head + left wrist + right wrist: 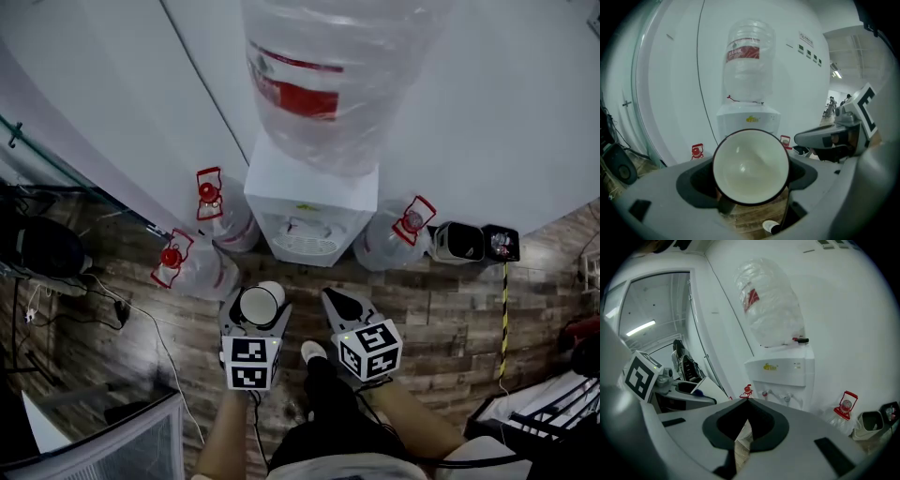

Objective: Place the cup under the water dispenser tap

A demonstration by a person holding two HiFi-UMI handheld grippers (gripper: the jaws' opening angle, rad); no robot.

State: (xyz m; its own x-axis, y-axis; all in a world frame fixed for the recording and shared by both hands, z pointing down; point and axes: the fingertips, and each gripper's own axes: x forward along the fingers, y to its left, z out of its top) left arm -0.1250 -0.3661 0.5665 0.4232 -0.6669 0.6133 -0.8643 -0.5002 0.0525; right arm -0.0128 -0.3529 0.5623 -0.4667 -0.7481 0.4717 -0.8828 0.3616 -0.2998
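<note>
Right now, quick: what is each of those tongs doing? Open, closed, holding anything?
Left tongs: closed on the white cup.
Right tongs: closed, tips together, holding nothing.

Bottles (228, 225) flanking dispenser (309, 192); front apparently open

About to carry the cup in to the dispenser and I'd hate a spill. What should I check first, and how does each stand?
1. Cup gripped by left hand-held gripper: ok.
2. Cup empty: ok, white inside shows bare.
3. Right hand-held gripper shut, empty, beside the path: ok.
4. Drip tray below the taps free: ok.
5. Cup under a tap: not ok, short of the water dispenser.
</note>
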